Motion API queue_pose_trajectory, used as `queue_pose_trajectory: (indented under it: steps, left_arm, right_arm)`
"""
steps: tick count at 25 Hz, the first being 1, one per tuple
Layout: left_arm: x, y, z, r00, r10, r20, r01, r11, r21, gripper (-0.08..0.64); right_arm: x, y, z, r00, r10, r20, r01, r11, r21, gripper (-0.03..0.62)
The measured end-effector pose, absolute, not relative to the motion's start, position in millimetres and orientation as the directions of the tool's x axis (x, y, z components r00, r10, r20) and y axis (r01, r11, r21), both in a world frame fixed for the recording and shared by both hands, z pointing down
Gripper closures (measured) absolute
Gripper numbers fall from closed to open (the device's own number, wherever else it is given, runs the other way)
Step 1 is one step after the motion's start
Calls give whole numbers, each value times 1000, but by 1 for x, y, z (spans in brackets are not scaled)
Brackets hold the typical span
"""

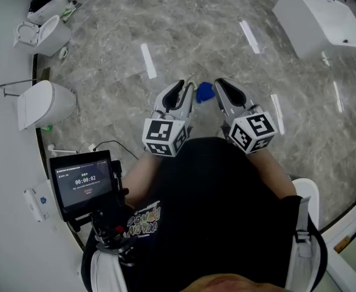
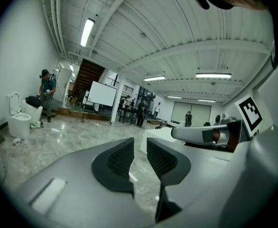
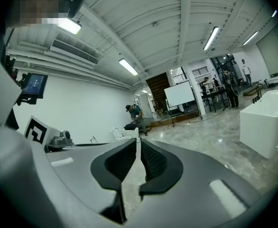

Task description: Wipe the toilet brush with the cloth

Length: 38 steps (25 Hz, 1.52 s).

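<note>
A small blue cloth lies on the marble floor just ahead of both grippers, between their tips. I cannot make out a toilet brush in any view. My left gripper is held in front of my chest and points forward. In the left gripper view its jaws stand apart with only floor in the gap. My right gripper is level beside it. Its jaws show a narrow slit with nothing in it.
Two white toilets stand along the left wall. A white tub sits at the far right. A screen on a mount hangs at my left side. A person stands by a toilet in the distance.
</note>
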State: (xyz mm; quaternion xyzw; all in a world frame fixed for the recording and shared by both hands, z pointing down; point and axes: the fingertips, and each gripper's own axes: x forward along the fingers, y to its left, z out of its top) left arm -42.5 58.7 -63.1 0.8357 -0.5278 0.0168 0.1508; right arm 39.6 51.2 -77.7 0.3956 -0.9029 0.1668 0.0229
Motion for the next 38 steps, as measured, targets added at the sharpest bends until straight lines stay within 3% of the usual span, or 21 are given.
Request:
queue_pose_trajectory:
  steps: [10, 15, 20, 24, 29, 34, 38]
  left_arm:
    - [-23, 78, -68, 516, -838, 179, -856, -508, 92, 451]
    - [-37, 93, -48, 533, -818, 215, -846, -516, 135, 453]
    - [-78, 60, 5, 601, -747, 285, -799, -552, 240, 466]
    - [-74, 62, 20, 633, -714, 300, -774, -571, 274, 468]
    - [-87, 60, 15, 571, -759, 314, -821, -521, 234, 468]
    - [-42, -1, 84, 457, -782, 423, -888, -431, 163, 466]
    - [-48, -21, 86, 405, -799, 445, -914, -373, 161, 460]
  right_arm:
    - [20, 69, -72, -731, -662, 165, -678, 674, -294, 546]
    - [0, 92, -53, -741, -646, 184, -667, 679, -306, 546]
    - [-52, 65, -3, -702, -646, 299, -712, 620, -330, 546]
    - [-45, 71, 12, -661, -666, 346, -750, 567, -341, 546]
    - [-24, 75, -3, -605, -700, 379, -795, 515, -320, 546]
    - [58, 14, 72, -629, -675, 385, -776, 513, -367, 539]
    - [65, -14, 86, -656, -661, 364, -752, 532, -389, 530]
